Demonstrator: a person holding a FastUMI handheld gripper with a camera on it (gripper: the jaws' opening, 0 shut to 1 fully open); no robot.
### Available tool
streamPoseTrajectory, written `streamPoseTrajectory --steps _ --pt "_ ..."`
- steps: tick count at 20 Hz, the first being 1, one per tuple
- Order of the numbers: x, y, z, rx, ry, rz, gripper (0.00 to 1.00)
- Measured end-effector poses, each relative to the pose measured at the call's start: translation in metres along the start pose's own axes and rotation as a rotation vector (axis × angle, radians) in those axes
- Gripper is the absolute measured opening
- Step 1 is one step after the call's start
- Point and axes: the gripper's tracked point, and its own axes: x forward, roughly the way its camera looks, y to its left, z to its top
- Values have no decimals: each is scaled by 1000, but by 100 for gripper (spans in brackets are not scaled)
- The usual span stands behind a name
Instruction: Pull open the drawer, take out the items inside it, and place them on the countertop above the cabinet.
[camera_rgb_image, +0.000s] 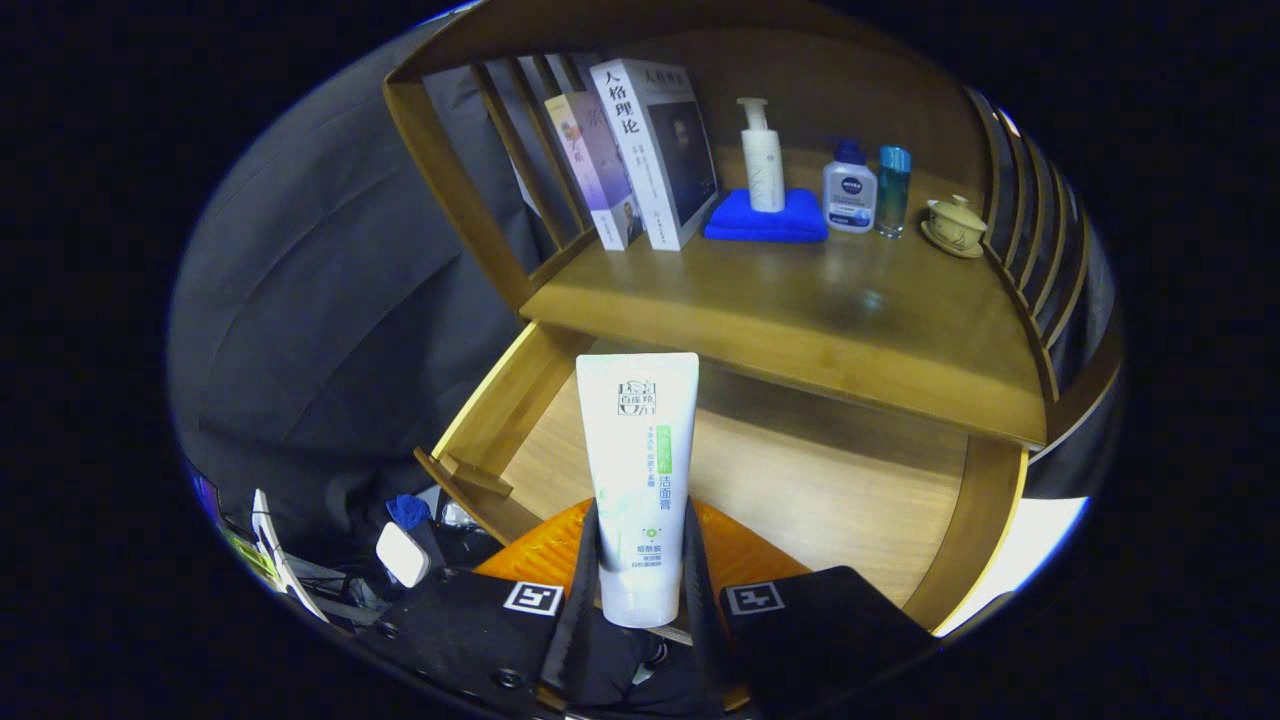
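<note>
claw (640, 570): closed on the white tube (638, 480), both fingers pressing its sides
drawer (800, 480): pulled open, bare wood visible
tube cap: hidden between fingers

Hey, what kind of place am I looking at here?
Probably a mock-up of a bedroom or bathroom corner: a wooden cabinet with an open drawer, books and toiletry bottles on top. The claw is shut on a cleanser tube.
</note>
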Motion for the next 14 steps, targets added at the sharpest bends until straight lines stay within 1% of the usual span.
streamPoseTrajectory --steps 2,5,8,12,14 --pt "-4 -18 17 16 -26 -31 45" --pt "4 -56 48 60 -50 -85 45" --pt "9 -96 87 92 -84 -160 45" --pt "21 -113 117 183 -93 -189 45" --pt "30 -130 127 197 -77 -230 45"
